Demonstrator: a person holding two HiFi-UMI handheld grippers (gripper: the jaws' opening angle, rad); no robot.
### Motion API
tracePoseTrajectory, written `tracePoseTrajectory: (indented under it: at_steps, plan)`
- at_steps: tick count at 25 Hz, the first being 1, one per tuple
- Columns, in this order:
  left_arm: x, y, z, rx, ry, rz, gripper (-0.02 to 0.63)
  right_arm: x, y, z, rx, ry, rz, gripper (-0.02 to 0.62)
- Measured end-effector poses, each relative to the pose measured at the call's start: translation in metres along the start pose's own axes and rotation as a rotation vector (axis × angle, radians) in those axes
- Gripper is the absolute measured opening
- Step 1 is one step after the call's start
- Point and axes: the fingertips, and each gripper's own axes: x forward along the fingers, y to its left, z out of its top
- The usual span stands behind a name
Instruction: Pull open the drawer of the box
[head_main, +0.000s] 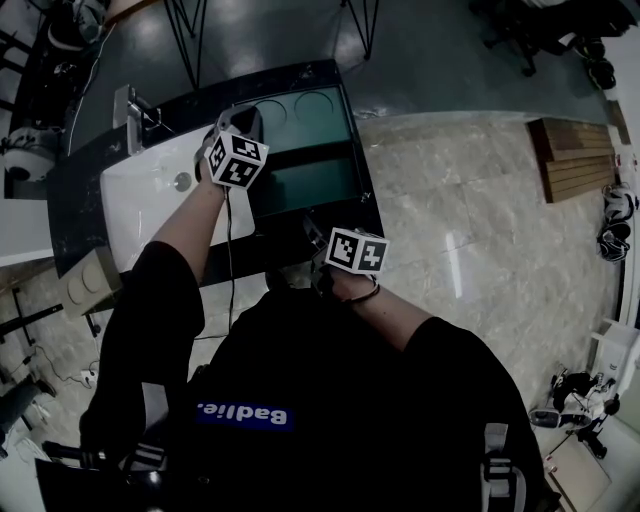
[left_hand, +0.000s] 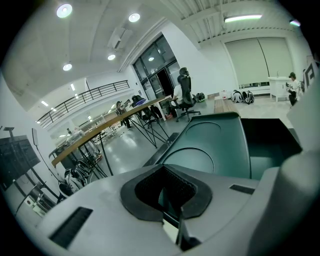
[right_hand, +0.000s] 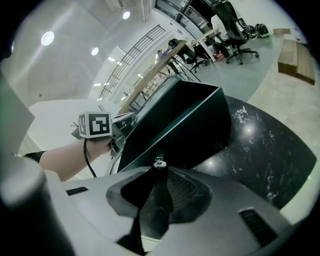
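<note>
- Standing on a black marbled counter, the dark green box sits directly ahead of the person; two circles are marked on its top.
- Drawer: it projects from the box on the side facing the person. In the head view its teal interior is open from above, framed by a dark rim.
- Knob: small and metallic, fixed to the dark front panel of the drawer.
- Right gripper: its jaws converge to a point at the knob and appear clamped on it. In the head view this gripper is at the near edge of the drawer, close to the person's body.
- Left gripper: jaws drawn almost together, with only a thin slit between them and nothing held. Its view looks along the circled top of the box.
- From the right gripper view, the left gripper's marker cube is at the left side of the box, with the forearm reaching in behind it.
- Contact between the left gripper and the box cannot be confirmed from any view.
- White basin: set in the counter to the left of the box, with a metal tap at its far edge.
- Wooden planks: lying on the tiled floor, well apart to the right.
</note>
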Motion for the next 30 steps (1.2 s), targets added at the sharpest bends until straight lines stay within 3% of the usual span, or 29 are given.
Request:
tracePoseTrajectory:
  at_steps: [6, 12, 22, 30]
  plan:
    - [0.0, 0.0, 0.001, -0.012, -0.009, -0.007, 0.002, -0.022, -0.004, 0.006, 0.011, -0.059, -0.021, 0.069]
    - [-0.016, -0.001, -0.004, -0.126, 0.001, -0.042, 0.002, -0.054, 0.006, 0.019, -0.017, -0.151, -0.043, 0.069]
    - [-0.1, -0.034, 0.01, -0.164, -0.153, -0.121, 0.002, -0.08, 0.038, 0.007, -0.061, -0.26, -0.023, 0.069]
    - [-0.185, -0.069, 0.021, -0.4, -0.312, -0.155, 0.002, -0.104, 0.04, -0.012, -0.112, -0.293, -0.05, 0.069]
